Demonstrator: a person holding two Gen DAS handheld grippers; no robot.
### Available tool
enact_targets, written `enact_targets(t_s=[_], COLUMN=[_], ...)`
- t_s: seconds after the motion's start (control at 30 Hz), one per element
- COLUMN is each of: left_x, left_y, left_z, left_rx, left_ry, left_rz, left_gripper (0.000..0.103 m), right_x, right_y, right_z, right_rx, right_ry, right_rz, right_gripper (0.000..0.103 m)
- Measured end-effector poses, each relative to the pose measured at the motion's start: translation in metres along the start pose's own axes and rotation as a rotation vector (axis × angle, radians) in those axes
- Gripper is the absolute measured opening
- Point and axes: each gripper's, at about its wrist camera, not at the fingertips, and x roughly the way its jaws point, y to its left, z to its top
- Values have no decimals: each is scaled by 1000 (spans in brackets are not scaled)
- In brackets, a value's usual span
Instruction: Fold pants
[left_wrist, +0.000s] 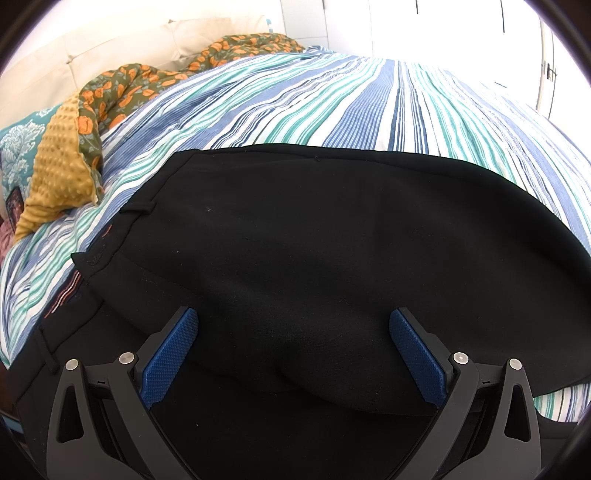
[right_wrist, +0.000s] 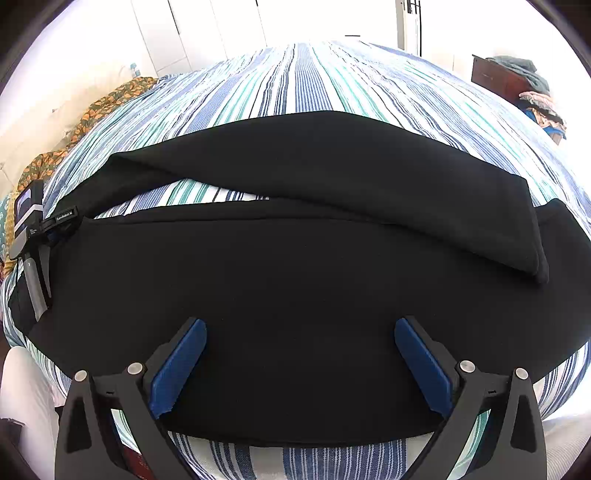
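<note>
Black pants (left_wrist: 295, 240) lie spread on the striped bedspread (left_wrist: 332, 103). In the left wrist view the waistband with belt loops (left_wrist: 138, 210) is at the left, and my left gripper (left_wrist: 293, 317) hovers open over the seat area with nothing between its blue pads. In the right wrist view the two legs (right_wrist: 295, 266) stretch across the bed; the far leg (right_wrist: 369, 177) crosses diagonally and overlaps the near one at the right. My right gripper (right_wrist: 299, 326) stands open above the near leg. The left gripper's body (right_wrist: 31, 229) shows at the far left.
A floral blanket with a mustard dotted lining (left_wrist: 62, 162) and a teal pillow (left_wrist: 18, 147) lie at the head of the bed. White cabinets (right_wrist: 203, 26) stand behind. A dark wooden stand with piled clothes (right_wrist: 524, 88) is at the right. Bare bedspread (right_wrist: 314, 74) lies beyond the pants.
</note>
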Motion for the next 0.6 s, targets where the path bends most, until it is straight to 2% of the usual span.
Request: enact_targets(t_s=[0.6], left_x=[0], left_y=[0], left_z=[0], left_rx=[0], left_ry=[0], left_rz=[0], left_gripper=[103], right_x=[-1], right_y=[0], right_z=[1], right_rx=[-11], right_ry=[-4], right_rz=[-6], right_gripper=[102])
